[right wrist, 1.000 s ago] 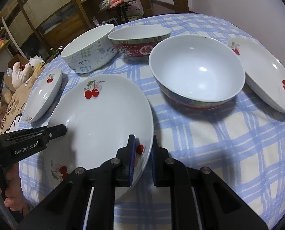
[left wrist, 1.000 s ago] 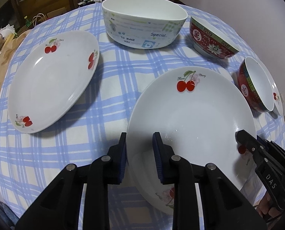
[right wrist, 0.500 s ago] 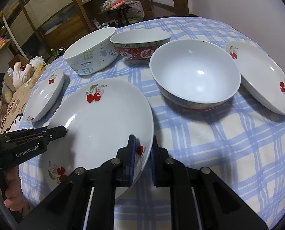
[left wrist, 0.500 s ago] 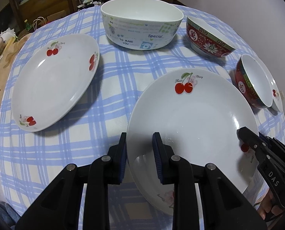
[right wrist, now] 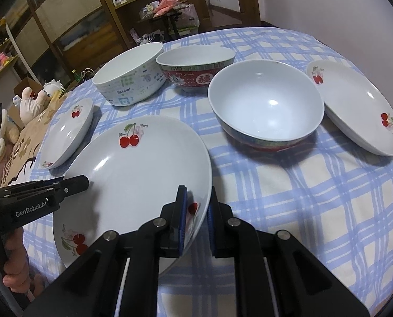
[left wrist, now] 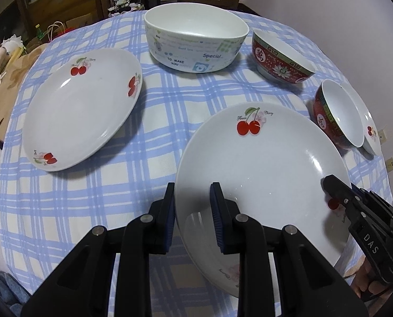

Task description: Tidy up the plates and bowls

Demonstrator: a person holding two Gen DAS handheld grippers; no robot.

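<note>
A large white plate with cherry prints [left wrist: 262, 171] [right wrist: 143, 174] lies nearest me on the blue checked tablecloth [left wrist: 156, 105]. My left gripper [left wrist: 193, 192] is shut on its left rim, which runs between the blue pads. My right gripper [right wrist: 197, 198] is shut on the opposite rim, beside a cherry print. Each gripper shows in the other's view: the left gripper [right wrist: 83, 182] at the plate's left edge, the right gripper [left wrist: 328, 182] at its right edge. A shadow lies under the plate's rim.
A second cherry plate [left wrist: 83, 105] [right wrist: 69, 129] lies to the left and a third [right wrist: 354, 111] at the far right. Behind stand a white printed bowl [left wrist: 196, 45], a red patterned bowl [left wrist: 278, 58] and a larger red bowl with a white inside [right wrist: 267, 105]. Shelves and clutter lie beyond the table.
The plate's far rim and the dishes behind it sit a little lower in both views. Both grippers keep the same hold on the rim.
</note>
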